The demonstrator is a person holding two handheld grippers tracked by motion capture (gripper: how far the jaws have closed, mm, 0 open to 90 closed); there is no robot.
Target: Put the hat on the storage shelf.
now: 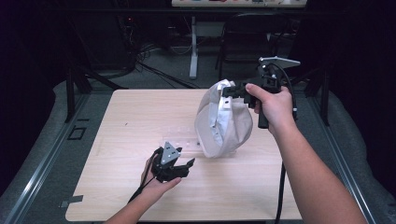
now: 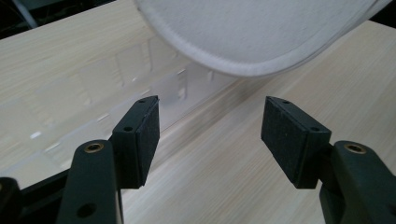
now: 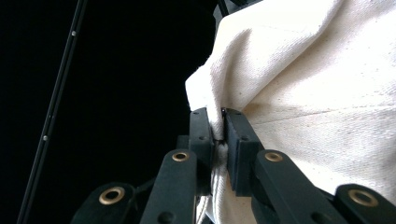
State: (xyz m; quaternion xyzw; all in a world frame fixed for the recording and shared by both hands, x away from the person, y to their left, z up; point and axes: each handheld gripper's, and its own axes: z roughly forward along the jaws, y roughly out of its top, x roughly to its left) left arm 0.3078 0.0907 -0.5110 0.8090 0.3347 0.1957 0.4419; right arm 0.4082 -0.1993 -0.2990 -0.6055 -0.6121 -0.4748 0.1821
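A white cloth bag (image 1: 224,121) hangs over the right middle of the wooden table (image 1: 135,116), its bottom close to the tabletop. My right gripper (image 1: 229,91) is shut on a fold at the bag's top edge (image 3: 261,70), which is pinched between the pads of my right gripper (image 3: 219,119). My left gripper (image 1: 187,167) rests low near the table's front, left of the bag, and points toward it. In the left gripper view my left gripper (image 2: 210,135) is open with nothing between its jaws, and the bag's rounded underside (image 2: 261,32) hangs ahead.
A clear plastic piece (image 1: 187,142) lies flat on the table under and left of the bag, also seen as a clear plastic piece (image 2: 154,88) ahead of the left jaws. Beyond the table stand a dark chair (image 1: 247,32) and a white desk leg (image 1: 193,51).
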